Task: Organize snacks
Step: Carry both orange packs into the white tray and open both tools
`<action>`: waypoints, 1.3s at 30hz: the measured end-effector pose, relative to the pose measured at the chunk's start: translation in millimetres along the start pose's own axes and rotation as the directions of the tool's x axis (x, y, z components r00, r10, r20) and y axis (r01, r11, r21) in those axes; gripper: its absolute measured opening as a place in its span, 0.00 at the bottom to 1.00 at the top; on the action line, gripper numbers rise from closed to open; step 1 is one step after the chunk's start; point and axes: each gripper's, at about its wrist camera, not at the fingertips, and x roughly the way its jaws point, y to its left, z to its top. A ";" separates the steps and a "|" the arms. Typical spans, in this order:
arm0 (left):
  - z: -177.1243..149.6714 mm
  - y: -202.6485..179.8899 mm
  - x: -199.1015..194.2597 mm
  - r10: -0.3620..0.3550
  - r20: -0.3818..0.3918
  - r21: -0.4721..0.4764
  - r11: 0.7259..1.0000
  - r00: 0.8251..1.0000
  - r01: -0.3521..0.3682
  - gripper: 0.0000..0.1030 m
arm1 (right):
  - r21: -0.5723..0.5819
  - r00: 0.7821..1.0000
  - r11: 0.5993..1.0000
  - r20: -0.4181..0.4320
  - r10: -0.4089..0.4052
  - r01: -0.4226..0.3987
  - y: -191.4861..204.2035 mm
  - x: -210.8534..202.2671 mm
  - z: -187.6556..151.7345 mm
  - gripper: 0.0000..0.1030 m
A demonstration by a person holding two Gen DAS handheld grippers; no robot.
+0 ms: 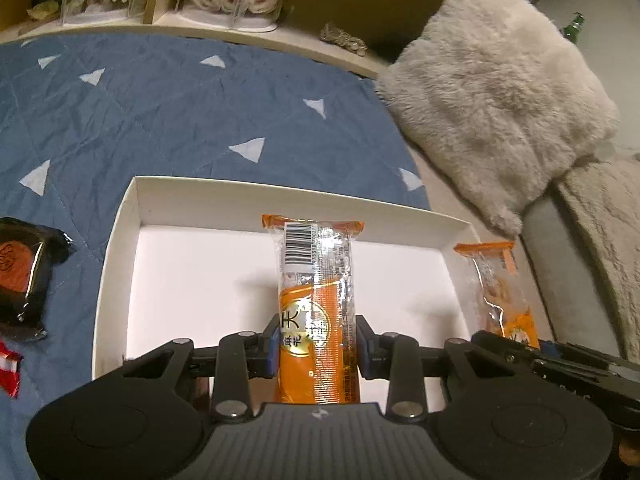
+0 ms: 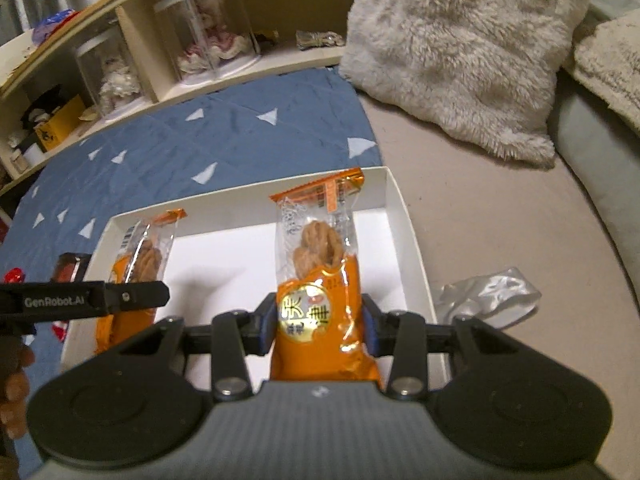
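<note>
My left gripper (image 1: 318,346) is shut on an orange snack packet (image 1: 316,280), barcode side up, held over the open white box (image 1: 120,240). My right gripper (image 2: 316,326) is shut on a second orange packet (image 2: 316,264) showing a twisted pastry, held over the right part of the same box (image 2: 404,216). The left packet also shows in the right wrist view (image 2: 140,252), and the right packet in the left wrist view (image 1: 500,284). The left gripper's body shows in the right wrist view at the left edge (image 2: 88,300).
The box sits on a blue quilt (image 1: 160,112). A dark packet (image 1: 20,268) and a red-white wrapper (image 1: 8,368) lie left of the box. A crumpled clear wrapper (image 2: 488,296) lies to its right. A fluffy pillow (image 1: 492,92) and a shelf (image 1: 240,28) stand behind.
</note>
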 end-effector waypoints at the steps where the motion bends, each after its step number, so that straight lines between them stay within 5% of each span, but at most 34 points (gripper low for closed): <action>1: 2.1 2.6 4.3 0.004 -0.001 -0.006 1.000 1.000 -0.004 0.36 | -0.002 1.000 1.000 -0.006 -0.002 0.002 -1.7 3.9 1.4 0.46; 13: 9.7 25.3 26.3 0.036 -0.006 -0.038 0.999 0.999 -0.036 0.38 | -0.004 0.998 0.999 -0.058 -0.034 0.034 -17.8 47.9 12.0 0.50; 16: 9.2 25.0 27.6 0.038 -0.031 -0.025 0.999 0.999 -0.039 0.48 | -0.002 0.998 0.999 -0.048 -0.044 0.044 -18.8 48.5 12.6 0.56; 21: 5.1 24.4 21.8 0.053 -0.047 -0.006 0.999 0.997 -0.054 0.79 | -0.009 0.997 0.999 -0.062 -0.045 0.044 -14.8 43.1 13.1 0.66; 27: 1.5 21.2 8.6 0.049 -0.055 0.014 0.999 0.997 -0.048 0.90 | -0.021 0.997 0.999 -0.063 -0.047 0.046 -7.5 31.4 11.1 0.73; 39: -6.7 12.5 -27.3 0.055 -0.043 0.082 0.995 0.998 -0.051 0.95 | -0.016 0.998 0.998 -0.014 -0.062 0.062 5.4 -4.1 -2.3 0.87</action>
